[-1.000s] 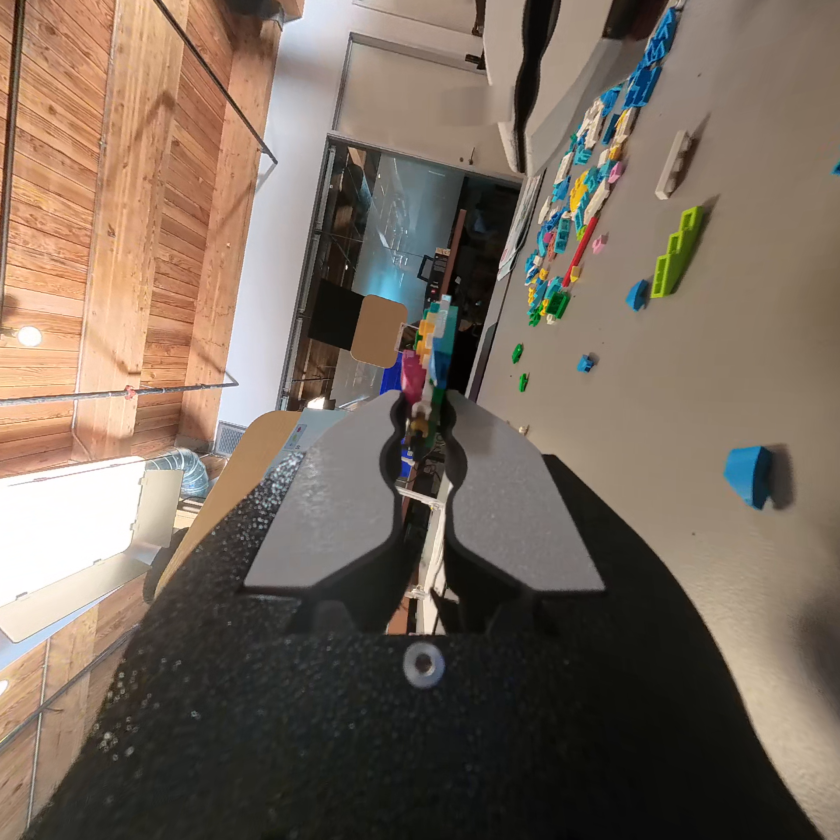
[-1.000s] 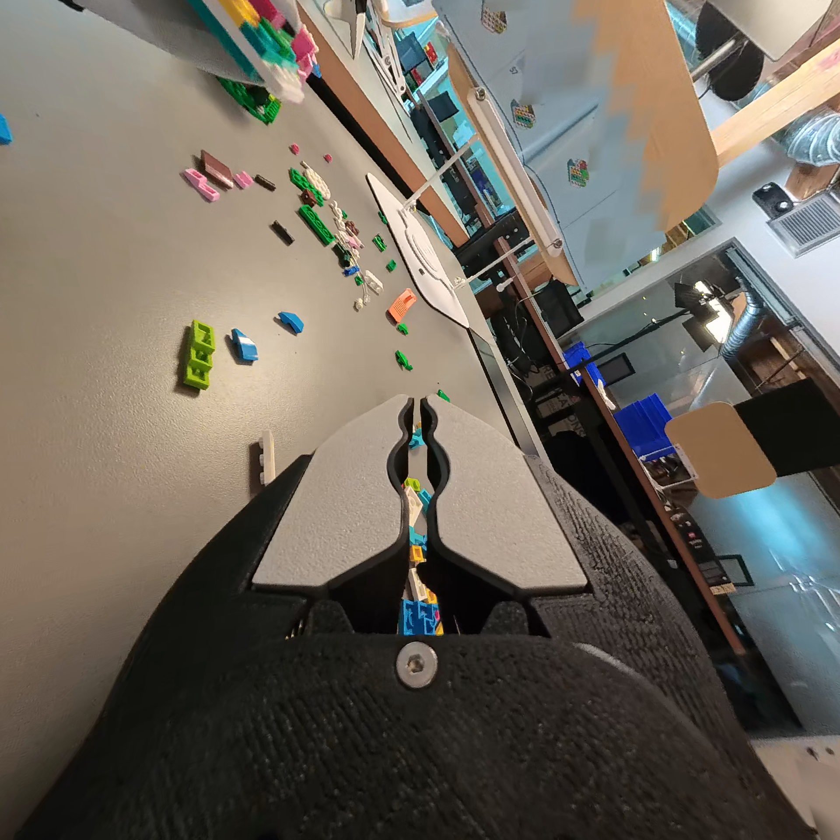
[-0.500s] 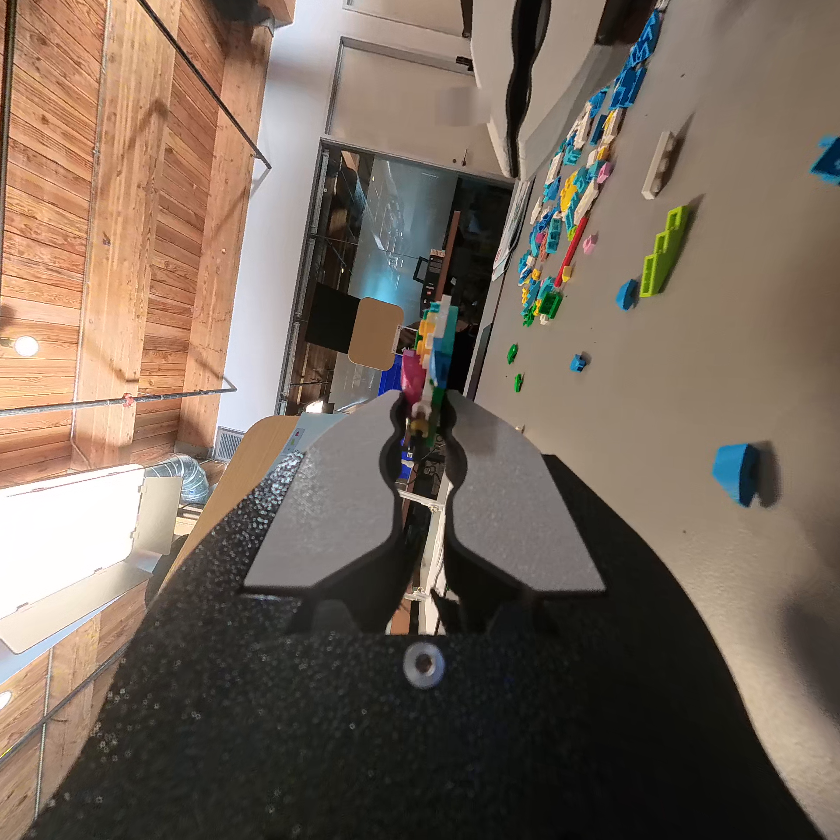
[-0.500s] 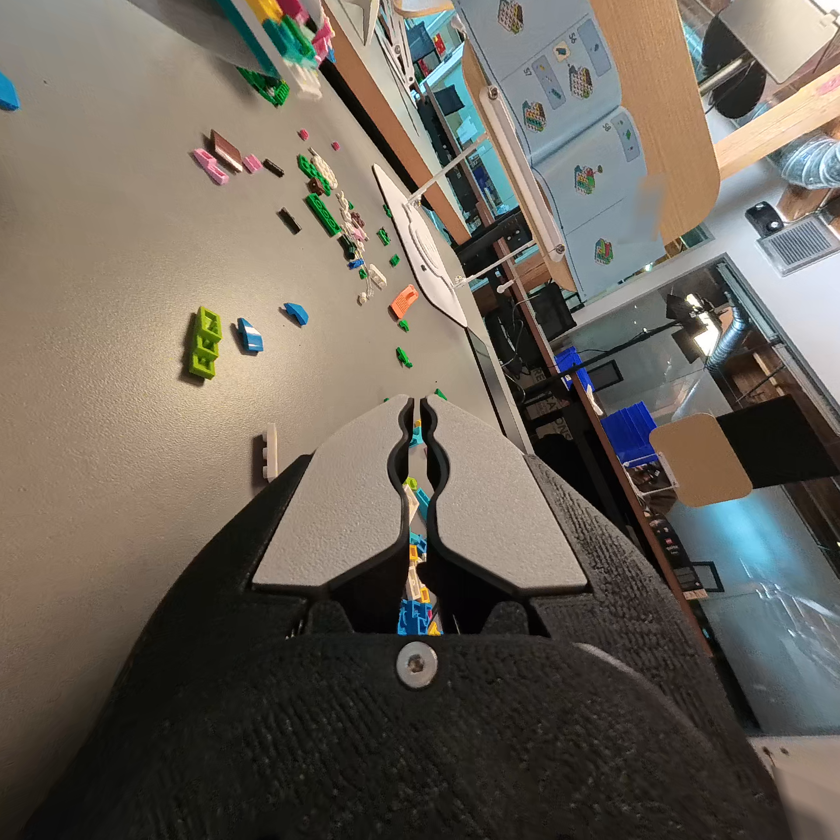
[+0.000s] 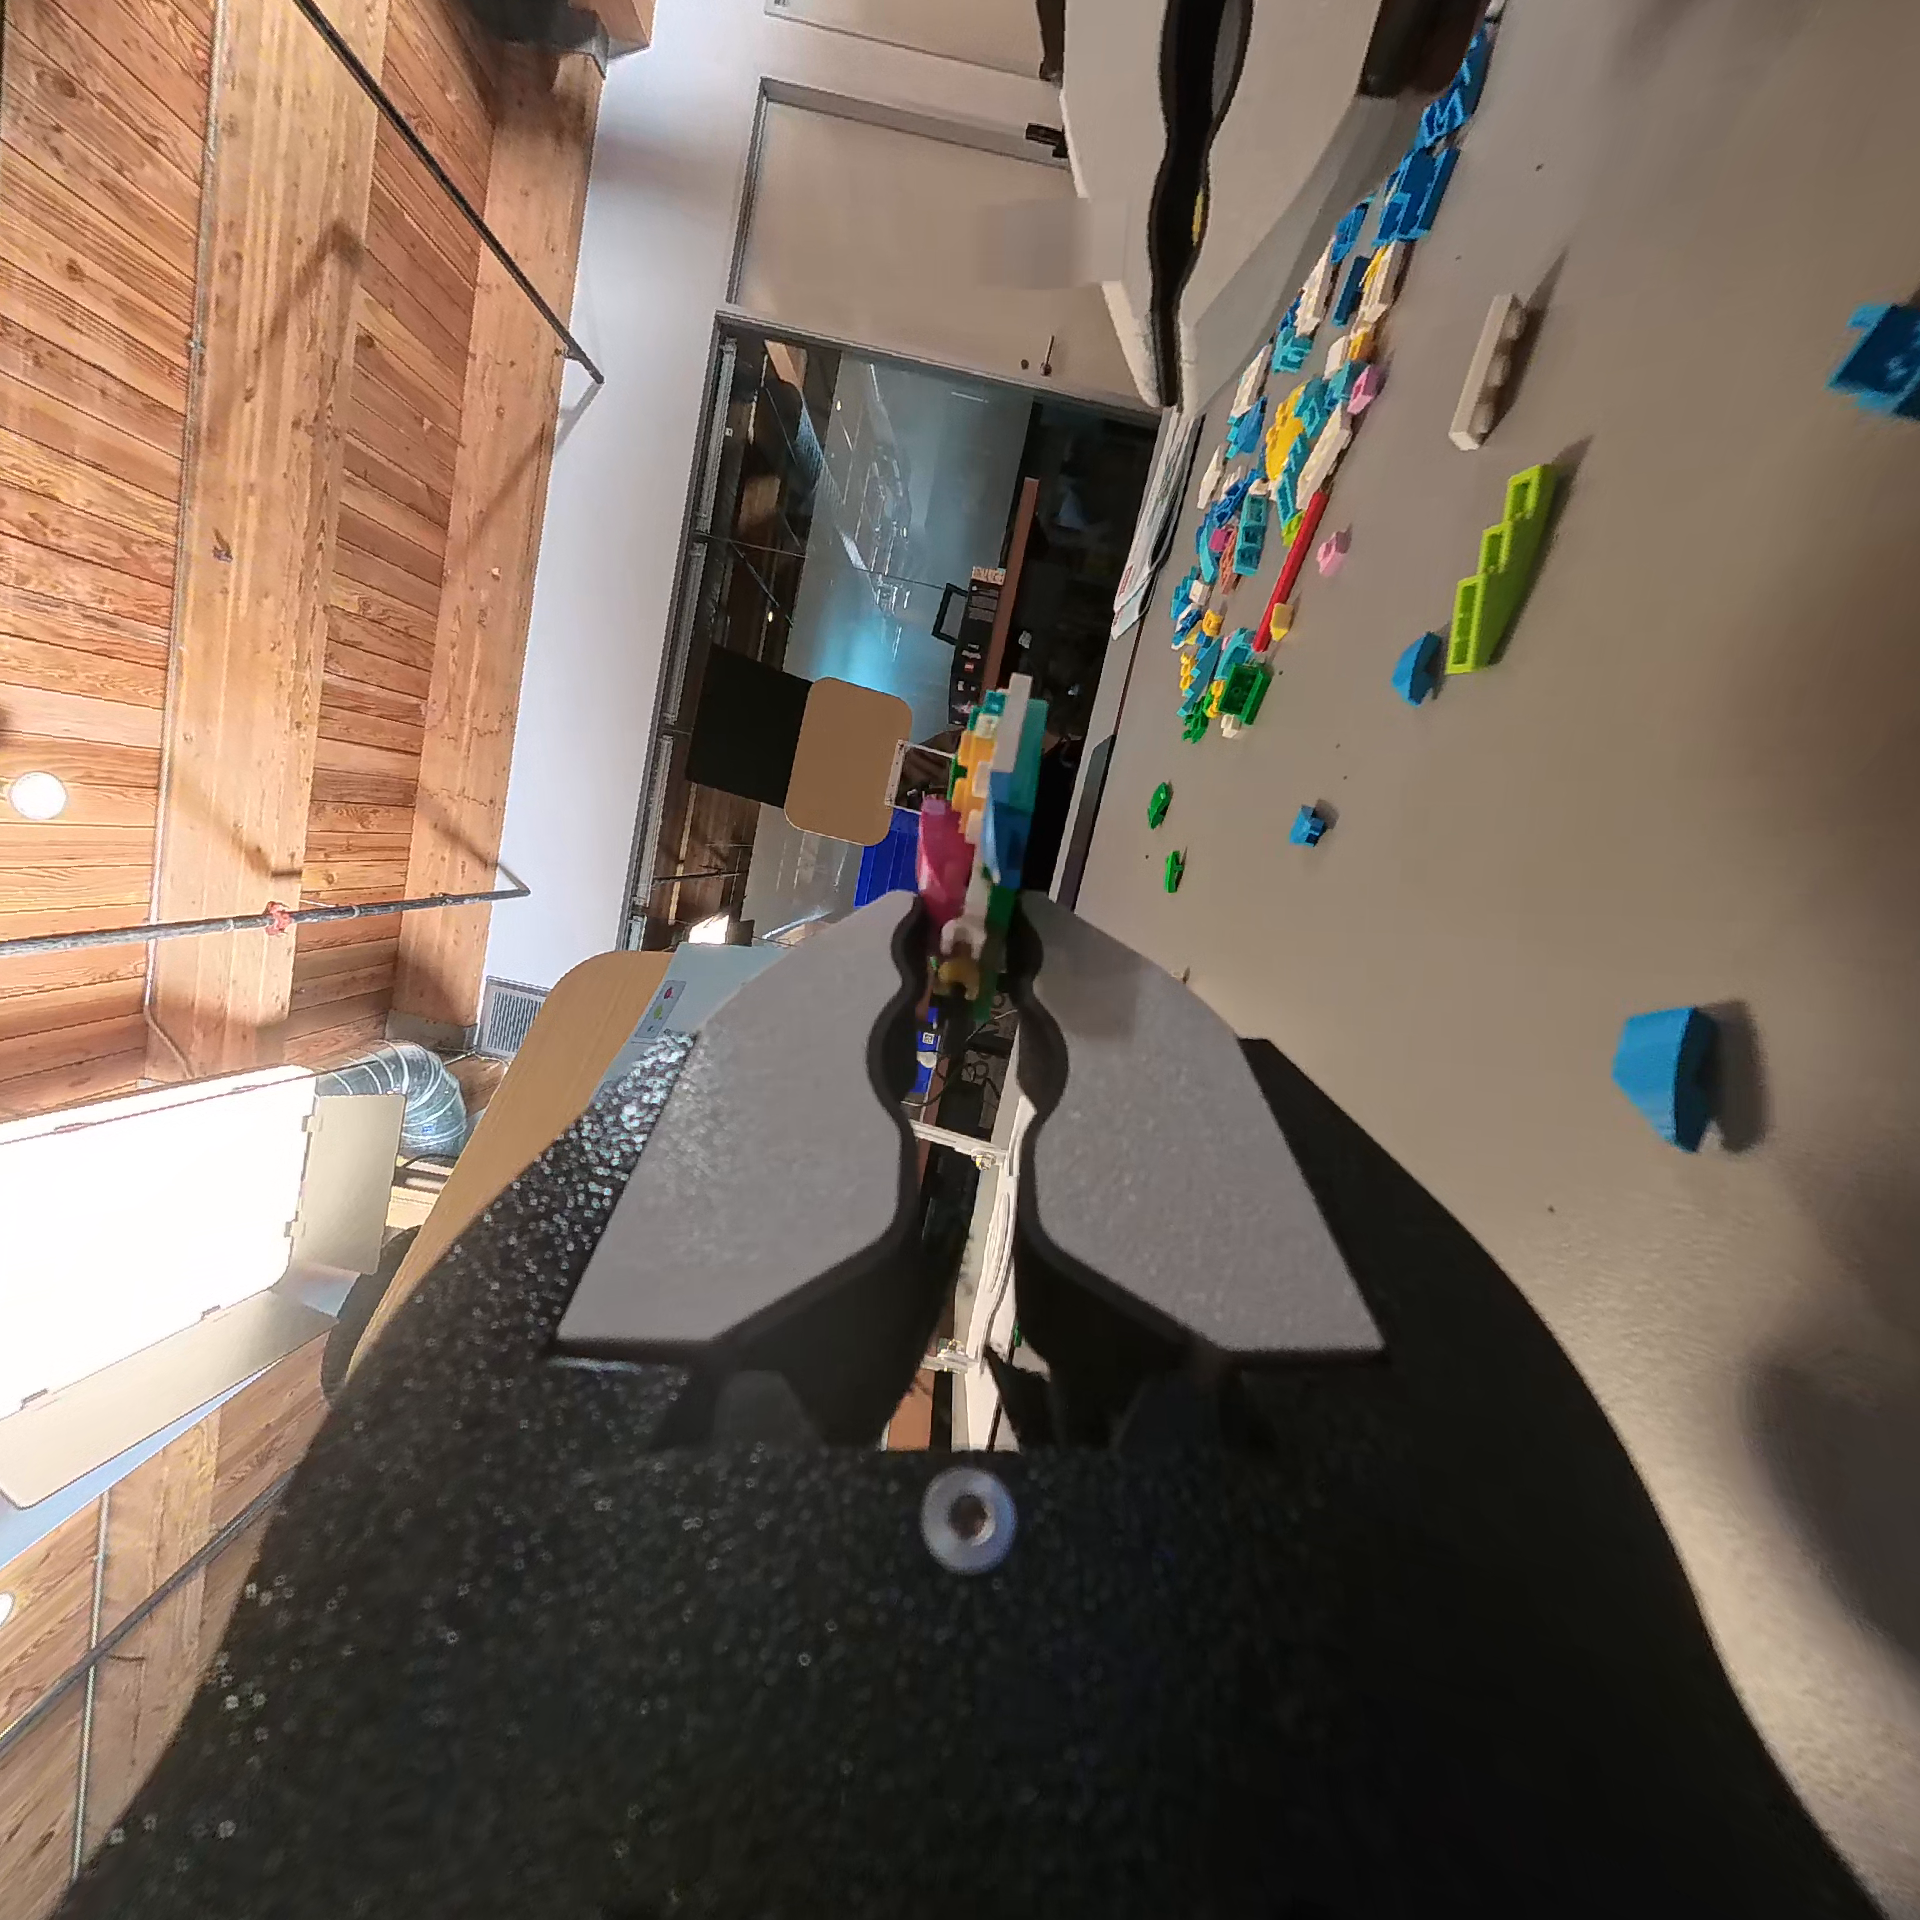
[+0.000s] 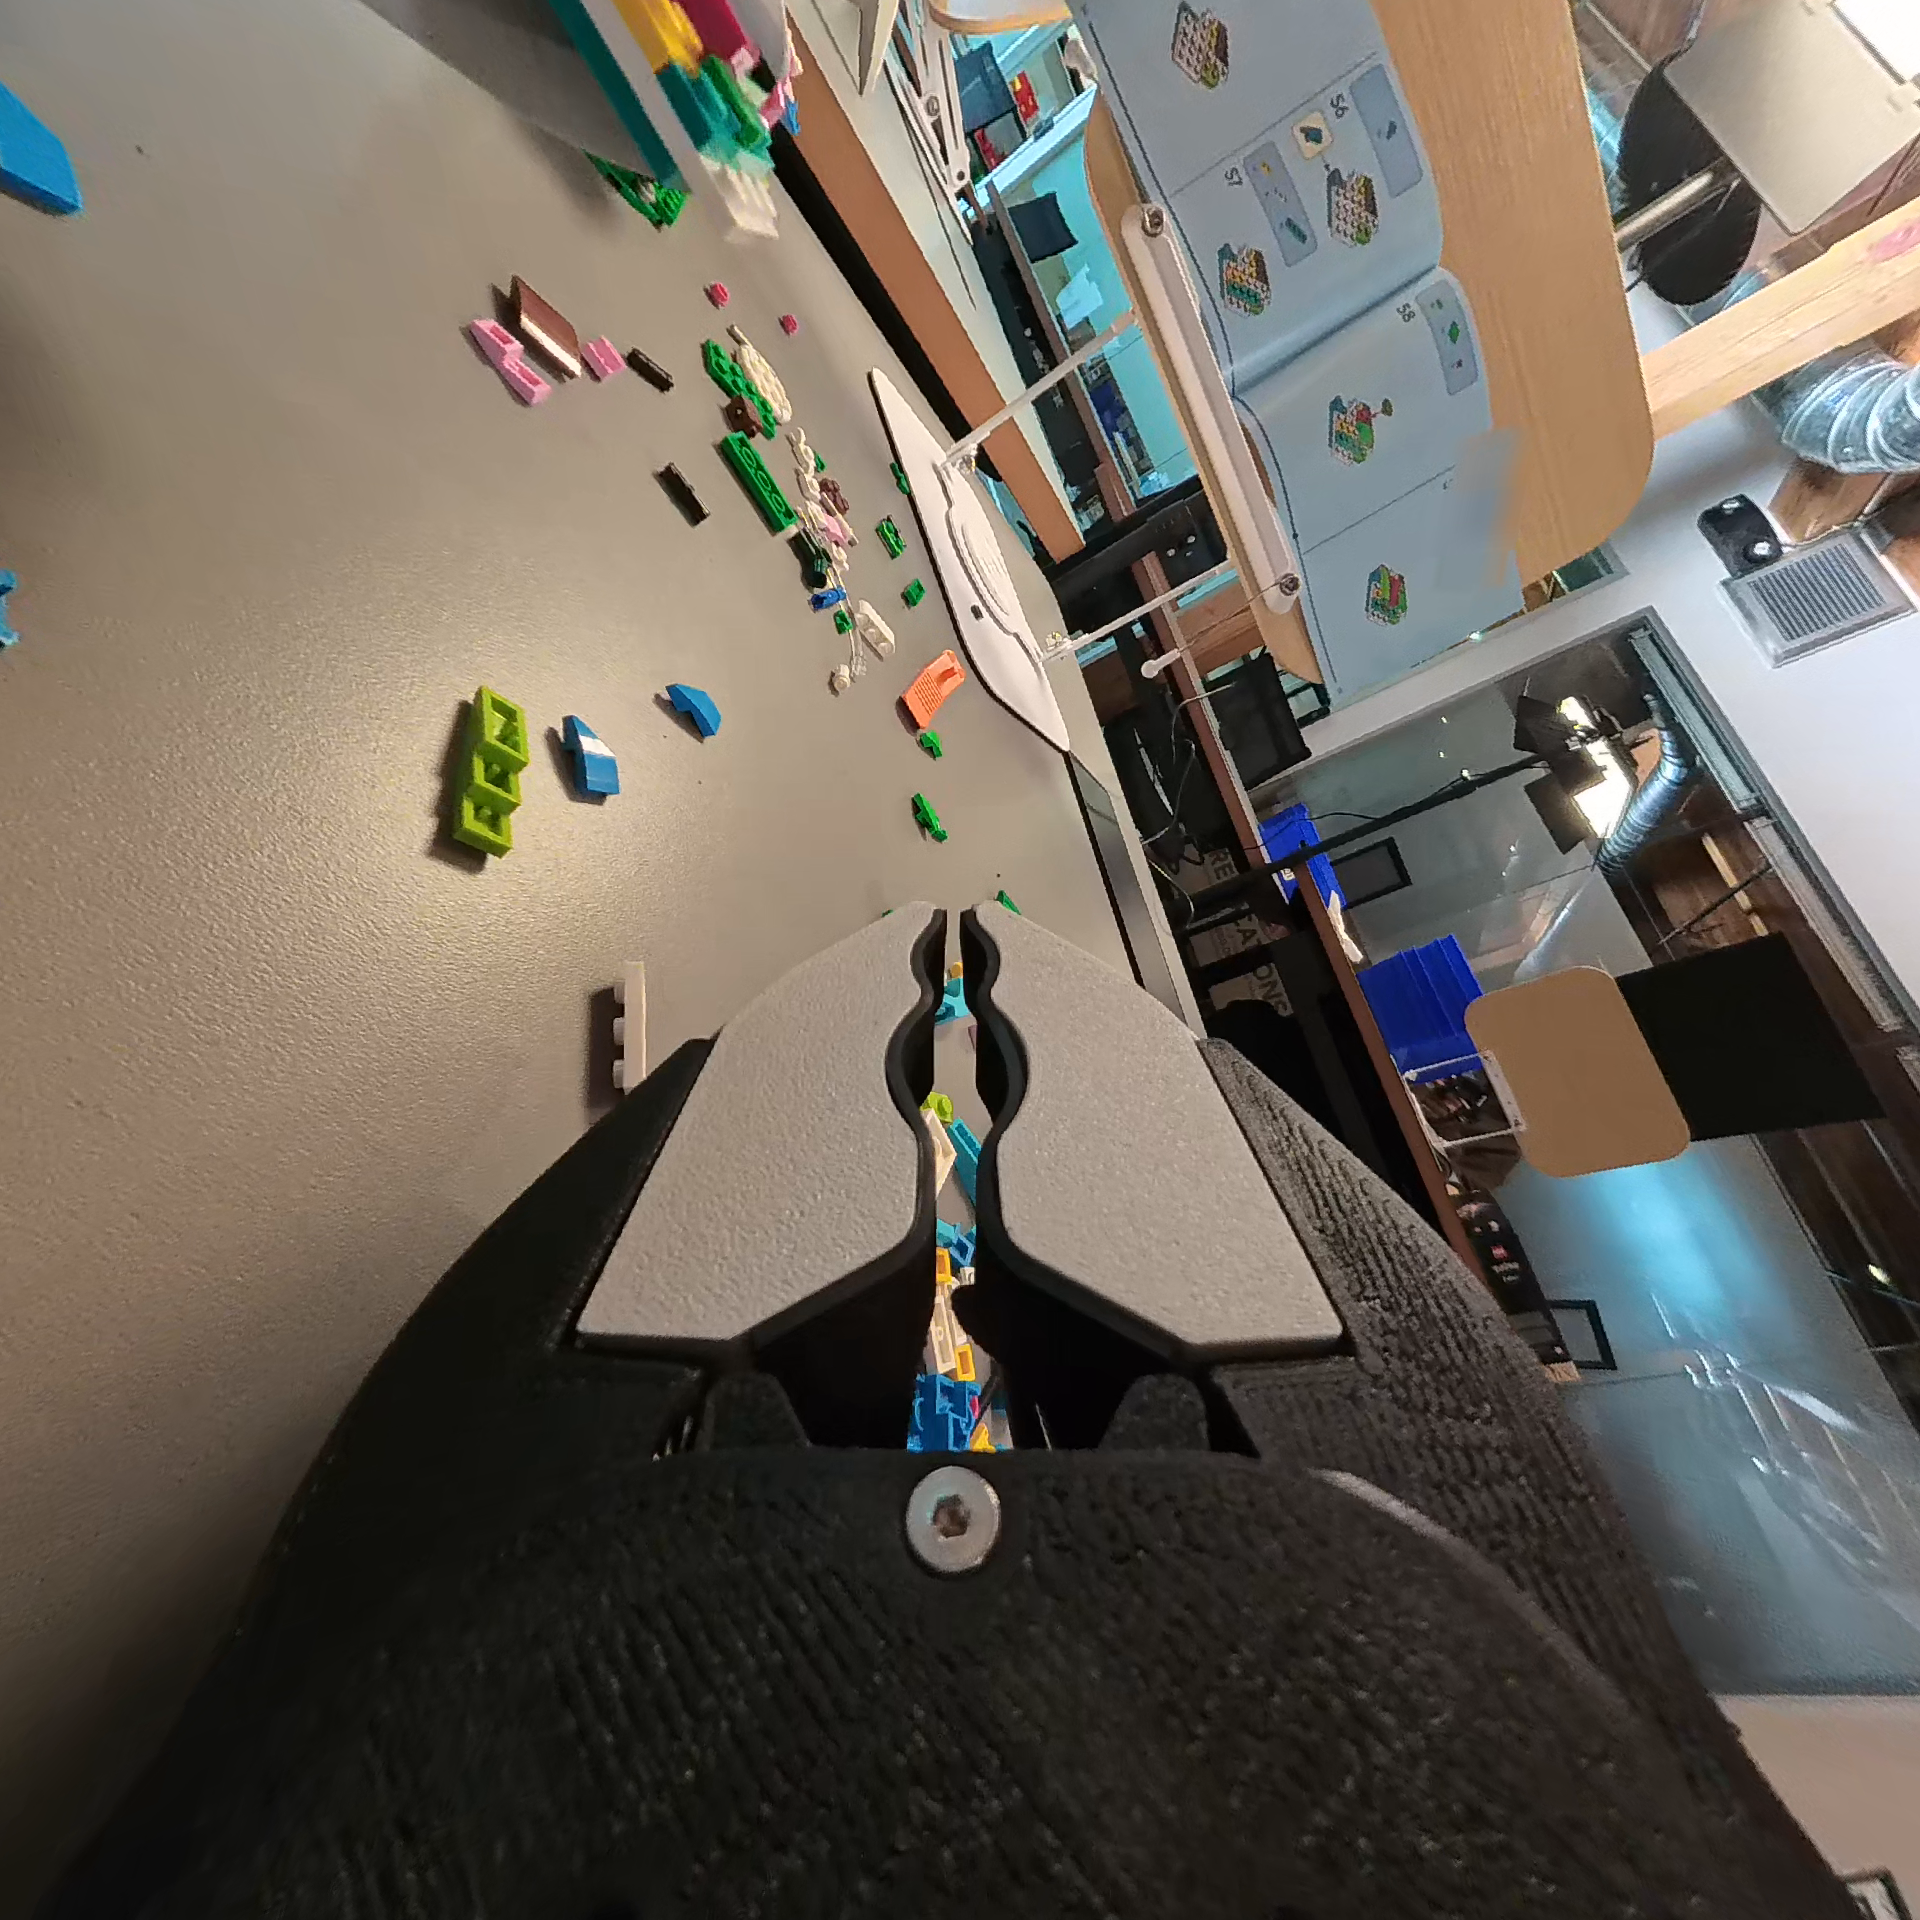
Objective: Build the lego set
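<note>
Model (image 5: 989,831) pinched edge-on in left gripper (image 5: 966,935); right gripper (image 6: 954,925) clenched, empty.
Light, stiff, probably brittle at joints; best held by its green base.

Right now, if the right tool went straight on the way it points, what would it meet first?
Probably nothing on the table: the right tool points past the table's far edge toward the shelves beyond. Depth is unclear.

Both my wrist cameras are rolled sideways, looking along my fingers low over the grey table (image 5: 1714,831). My left view puts the table on its right, my right view on its left; both share the lime-green brick (image 5: 1496,571) (image 6: 488,774).
</note>
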